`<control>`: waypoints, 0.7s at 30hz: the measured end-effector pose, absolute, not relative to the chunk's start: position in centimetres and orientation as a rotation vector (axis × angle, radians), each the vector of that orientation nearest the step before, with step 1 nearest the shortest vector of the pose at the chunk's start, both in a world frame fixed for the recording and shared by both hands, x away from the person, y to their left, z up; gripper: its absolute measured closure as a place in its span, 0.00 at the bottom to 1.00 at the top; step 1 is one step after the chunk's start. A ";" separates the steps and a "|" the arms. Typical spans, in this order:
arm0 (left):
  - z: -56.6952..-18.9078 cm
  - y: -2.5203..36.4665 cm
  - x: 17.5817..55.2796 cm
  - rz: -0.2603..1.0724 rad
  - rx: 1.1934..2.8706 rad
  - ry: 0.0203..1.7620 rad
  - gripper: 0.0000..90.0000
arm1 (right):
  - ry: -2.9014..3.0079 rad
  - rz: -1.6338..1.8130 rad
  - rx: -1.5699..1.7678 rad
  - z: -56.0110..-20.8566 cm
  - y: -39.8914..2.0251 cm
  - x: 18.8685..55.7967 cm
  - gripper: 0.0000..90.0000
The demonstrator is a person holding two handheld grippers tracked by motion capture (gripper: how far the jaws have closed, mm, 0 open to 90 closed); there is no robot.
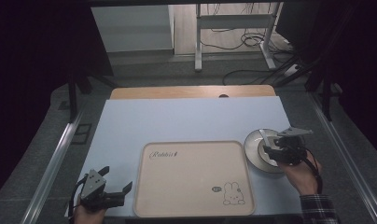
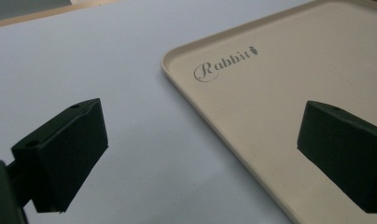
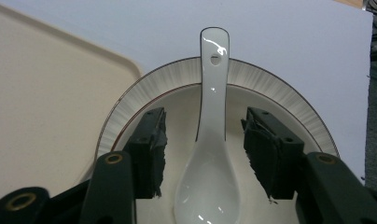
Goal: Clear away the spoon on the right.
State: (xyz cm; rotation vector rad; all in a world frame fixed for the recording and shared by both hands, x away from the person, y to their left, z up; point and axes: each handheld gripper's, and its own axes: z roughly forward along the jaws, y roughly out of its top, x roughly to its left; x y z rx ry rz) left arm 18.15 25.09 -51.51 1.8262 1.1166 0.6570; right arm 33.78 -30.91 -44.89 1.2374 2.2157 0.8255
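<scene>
A white ceramic spoon (image 3: 210, 154) lies in a shallow white bowl (image 3: 270, 88) with a ribbed rim, its handle resting over the far rim. My right gripper (image 3: 205, 116) reaches down into the bowl (image 1: 252, 144) with one jaw on each side of the spoon and a gap on both sides, so it is open. The bowl stands just right of a beige tray (image 1: 193, 145) printed with "Rabbit" and a bunny. My left gripper (image 1: 116, 178) rests open at the front left, its jaws straddling the tray's left rim (image 2: 177, 88) with nothing held.
A pale blue mat (image 1: 186, 121) covers the wooden table (image 1: 191, 92). The mat's right edge runs close behind the bowl. Beyond the table, metal desk legs (image 1: 198, 42) and loose cables (image 1: 252, 39) are on the floor.
</scene>
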 end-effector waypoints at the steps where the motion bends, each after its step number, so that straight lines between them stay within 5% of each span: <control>1: -51.5 25.1 18.1 0.657 1.826 1.117 0.02 | 2.220 0.816 1.236 -45.0 -30.9 33.9 0.57; 21: -51.5 25.2 18.1 0.655 1.827 1.123 0.02 | 2.252 0.766 1.248 -46.1 -30.5 35.6 0.70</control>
